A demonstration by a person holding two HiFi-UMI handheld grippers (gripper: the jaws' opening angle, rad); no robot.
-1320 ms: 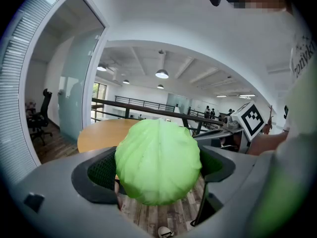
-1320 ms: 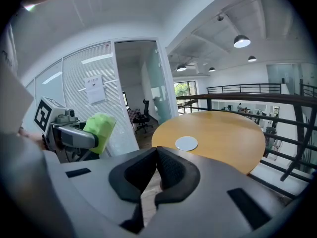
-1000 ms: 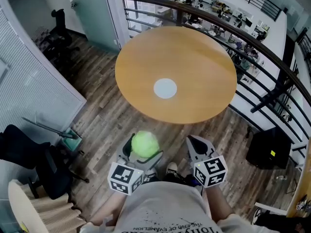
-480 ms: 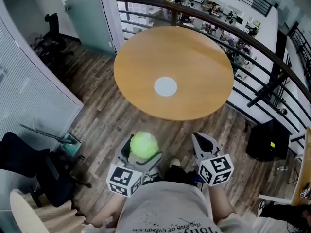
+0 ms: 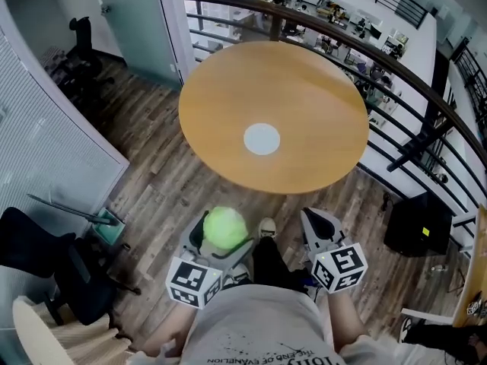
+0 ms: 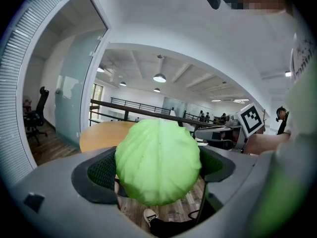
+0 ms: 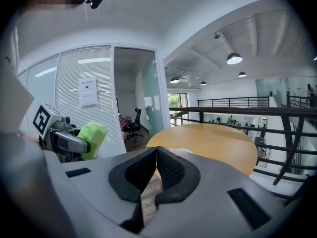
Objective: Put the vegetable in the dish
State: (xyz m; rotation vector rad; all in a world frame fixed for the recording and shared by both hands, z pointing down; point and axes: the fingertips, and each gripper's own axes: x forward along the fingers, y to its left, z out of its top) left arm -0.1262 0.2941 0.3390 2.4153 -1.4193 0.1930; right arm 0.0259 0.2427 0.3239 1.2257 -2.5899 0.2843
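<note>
Shoe stepped forward, cabbage between fingers of left gripper (right gripper closed)

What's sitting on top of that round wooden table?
Only a small white dish, near the middle of the table. It looks empty; the spot beneath it is covered. The cabbage is off the table, gripped by the left gripper.

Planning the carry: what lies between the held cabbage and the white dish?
In the head view, only a strip of wood floor and bare tabletop lie between the cabbage and the white dish.
</note>
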